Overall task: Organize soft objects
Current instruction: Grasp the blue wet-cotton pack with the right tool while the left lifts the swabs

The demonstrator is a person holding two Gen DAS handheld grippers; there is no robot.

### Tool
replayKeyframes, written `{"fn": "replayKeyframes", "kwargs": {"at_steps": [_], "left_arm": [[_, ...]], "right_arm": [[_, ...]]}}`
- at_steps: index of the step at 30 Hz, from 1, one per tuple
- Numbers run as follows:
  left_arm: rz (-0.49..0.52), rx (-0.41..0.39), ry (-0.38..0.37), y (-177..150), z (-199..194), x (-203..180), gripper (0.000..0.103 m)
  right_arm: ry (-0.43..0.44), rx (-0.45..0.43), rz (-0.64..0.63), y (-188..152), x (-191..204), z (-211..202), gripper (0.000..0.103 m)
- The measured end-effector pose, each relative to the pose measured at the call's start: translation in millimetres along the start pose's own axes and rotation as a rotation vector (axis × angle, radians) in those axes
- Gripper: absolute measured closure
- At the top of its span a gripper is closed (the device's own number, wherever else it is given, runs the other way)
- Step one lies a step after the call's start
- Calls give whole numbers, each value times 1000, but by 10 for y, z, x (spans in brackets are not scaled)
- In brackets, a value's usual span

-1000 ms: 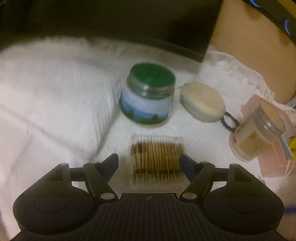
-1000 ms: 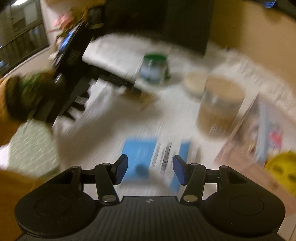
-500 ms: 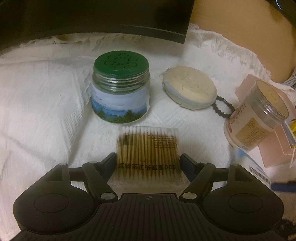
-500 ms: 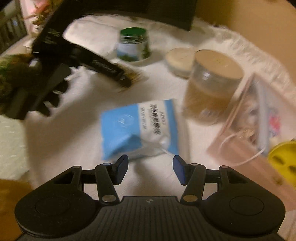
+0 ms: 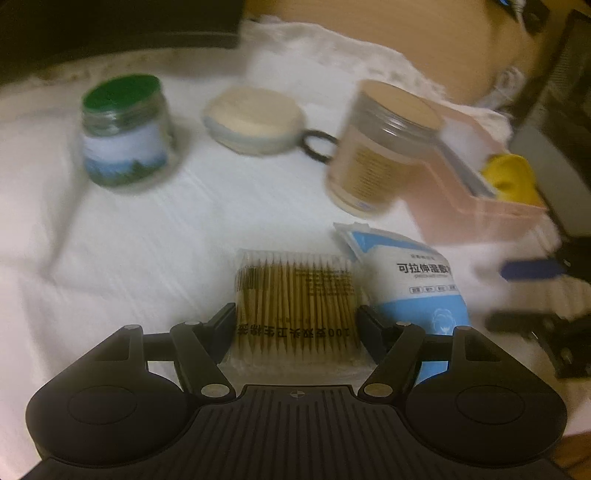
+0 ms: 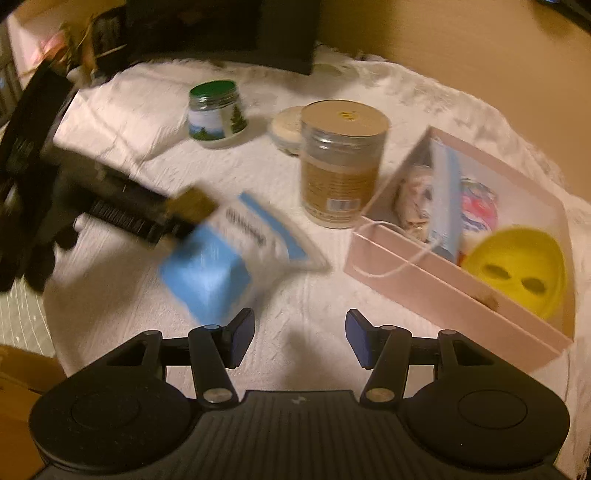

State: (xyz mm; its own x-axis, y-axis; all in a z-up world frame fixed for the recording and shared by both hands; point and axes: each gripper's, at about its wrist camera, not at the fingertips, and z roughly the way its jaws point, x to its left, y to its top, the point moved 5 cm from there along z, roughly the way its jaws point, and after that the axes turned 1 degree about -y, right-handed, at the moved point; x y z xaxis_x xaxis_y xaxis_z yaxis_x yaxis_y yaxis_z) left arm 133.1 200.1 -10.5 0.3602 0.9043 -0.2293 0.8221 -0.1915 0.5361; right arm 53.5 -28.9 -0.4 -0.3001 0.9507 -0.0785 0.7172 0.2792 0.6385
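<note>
My left gripper (image 5: 295,317) is shut on a clear pack of cotton swabs (image 5: 295,295), its fingers pressing both sides. In the right wrist view the left gripper (image 6: 162,218) carries the swab pack (image 6: 192,203) just above a blue-and-white soft pack (image 6: 221,258) that lies on the white cloth (image 6: 295,295). In the left wrist view the blue-and-white pack (image 5: 417,280) lies right of the swabs. My right gripper (image 6: 299,332) stands open over bare cloth, with nothing between its blue pads. To its right is a pink box (image 6: 443,291).
The pink box holds a yellow item (image 6: 517,273), a face mask (image 6: 445,199) and other soft things. A tall jar with a tan lid (image 6: 341,162), a green-lidded jar (image 6: 216,114) and a round cream case (image 6: 286,125) stand further back. A dark monitor base (image 6: 221,33) lies behind.
My left gripper has carried the swab pack to the right, next to the blue-and-white pack. The right wrist view has swung right, so the pack now lies left and the pink box is fuller in view.
</note>
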Motion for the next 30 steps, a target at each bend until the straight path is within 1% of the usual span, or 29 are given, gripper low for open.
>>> {"fn": "replayKeyframes", "kwargs": {"at_steps": [2, 4, 8, 10, 11, 13, 15, 17, 18, 19, 21, 23, 26, 27, 30], "left_arm": [[-10, 7, -24, -49, -41, -33, 29], [-34, 0, -23, -81, -112, -11, 29], [-81, -41, 65, -133, -298, 180, 29], [-115, -59, 103, -167, -380, 306, 29], [-135, -64, 119, -187, -408, 359, 29], [-169, -67, 153, -207, -448, 461, 29], [-180, -69, 184, -228, -474, 505, 29], [-179, -72, 199, -242, -500, 502, 29], [-175, -73, 204, -256, -503, 486, 29], [-170, -73, 205, -262, -510, 470, 29], [-167, -70, 200, -283, -511, 446, 29], [-166, -65, 196, -299, -506, 420, 28], [-155, -55, 181, -308, -482, 353, 29], [-147, -50, 174, -295, -459, 320, 29], [-111, -33, 143, -266, -402, 170, 29]], "right_arm": [[3, -14, 13, 18, -7, -36, 48], [16, -25, 23, 63, 23, -65, 48], [43, -40, 48, 167, 193, -101, 48], [65, -40, 87, 221, 269, -80, 46], [67, -28, 112, 240, 302, -41, 41], [36, 36, 156, 265, 350, 116, 41], [3, 79, 220, 279, 346, 283, 39], [11, 95, 309, 293, 321, 404, 35], [16, 105, 339, 305, 322, 462, 35], [8, 114, 335, 306, 342, 505, 35], [-12, 136, 285, 286, 384, 586, 35], [-10, 140, 254, 250, 391, 623, 36], [21, 132, 195, 206, 374, 574, 48], [39, 133, 167, 195, 372, 530, 51], [87, 117, 131, 150, 295, 315, 51]]}}
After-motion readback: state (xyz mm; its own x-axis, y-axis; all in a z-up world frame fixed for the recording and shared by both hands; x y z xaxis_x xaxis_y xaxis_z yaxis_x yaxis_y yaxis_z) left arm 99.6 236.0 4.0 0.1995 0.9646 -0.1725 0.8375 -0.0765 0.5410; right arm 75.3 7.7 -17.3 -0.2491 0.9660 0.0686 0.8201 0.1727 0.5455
